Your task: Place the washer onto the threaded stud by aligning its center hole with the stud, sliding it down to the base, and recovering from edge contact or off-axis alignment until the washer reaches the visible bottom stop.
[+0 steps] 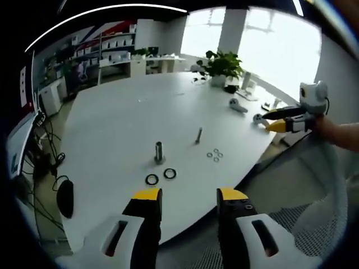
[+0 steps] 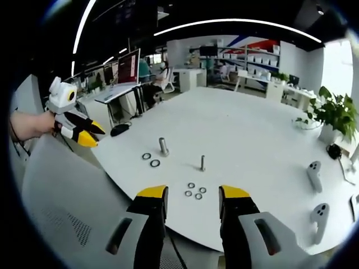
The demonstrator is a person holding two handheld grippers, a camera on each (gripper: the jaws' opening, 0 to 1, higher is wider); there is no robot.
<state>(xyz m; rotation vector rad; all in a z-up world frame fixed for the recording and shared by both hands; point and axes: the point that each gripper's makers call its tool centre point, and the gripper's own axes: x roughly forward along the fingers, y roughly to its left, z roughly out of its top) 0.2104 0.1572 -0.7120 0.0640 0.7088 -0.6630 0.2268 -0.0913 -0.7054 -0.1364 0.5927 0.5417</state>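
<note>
Washers (image 2: 194, 191) lie on the white surface (image 2: 252, 145) beside the threaded stud (image 2: 202, 162), just beyond both empty, parted tongs (image 2: 192, 203).

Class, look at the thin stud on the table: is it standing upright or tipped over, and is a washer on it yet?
Upright: the stud stands on end. It looks bare; the small washers lie flat beside it.

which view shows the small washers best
The right gripper view: the small washers lie on the white table just ahead of its open jaws, near centre, and the four can be told apart. In the left gripper view the same cluster sits farther off beside the thin stud and looks smaller.
</note>
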